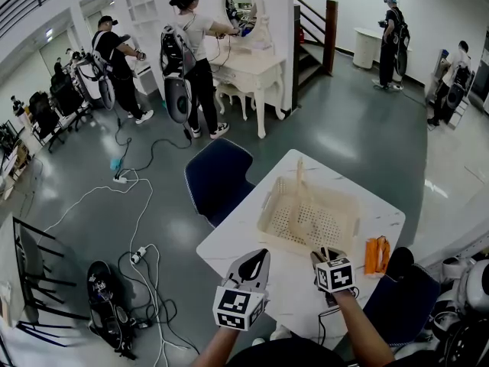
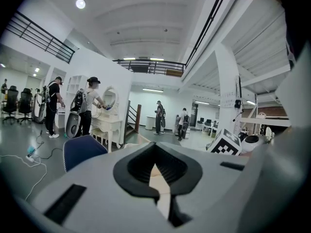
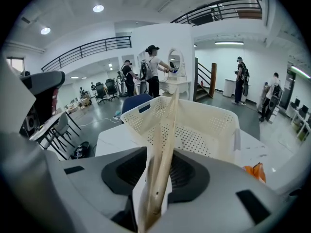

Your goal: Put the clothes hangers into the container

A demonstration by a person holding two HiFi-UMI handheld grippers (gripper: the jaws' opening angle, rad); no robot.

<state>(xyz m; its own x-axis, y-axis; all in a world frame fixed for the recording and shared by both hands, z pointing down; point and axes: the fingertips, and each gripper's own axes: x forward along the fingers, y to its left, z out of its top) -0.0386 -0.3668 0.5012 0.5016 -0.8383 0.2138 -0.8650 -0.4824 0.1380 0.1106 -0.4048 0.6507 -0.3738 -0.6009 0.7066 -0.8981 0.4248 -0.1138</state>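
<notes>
Head view: a cream basket [image 1: 267, 214] sits on the white table [image 1: 229, 243]. A cream hanger [image 1: 299, 183] stands steeply in it, its lower end at the right gripper [image 1: 327, 255] by the near rim. The left gripper [image 1: 258, 264] hovers over the table, left of the basket. Orange hangers [image 1: 377, 254] lie on the table, right of the basket. A blue chair [image 1: 218, 178] stands at the far left side.

Left gripper view: the left gripper [image 2: 156, 171] has its jaws meeting at the tips – nothing between them.

Right gripper view: the right gripper [image 3: 155, 198] is clamped on the hanger's [image 3: 165, 144] lower end – the hanger rises in front of the basket [image 3: 214, 125], with the orange hangers [image 3: 256, 171] at right.
</notes>
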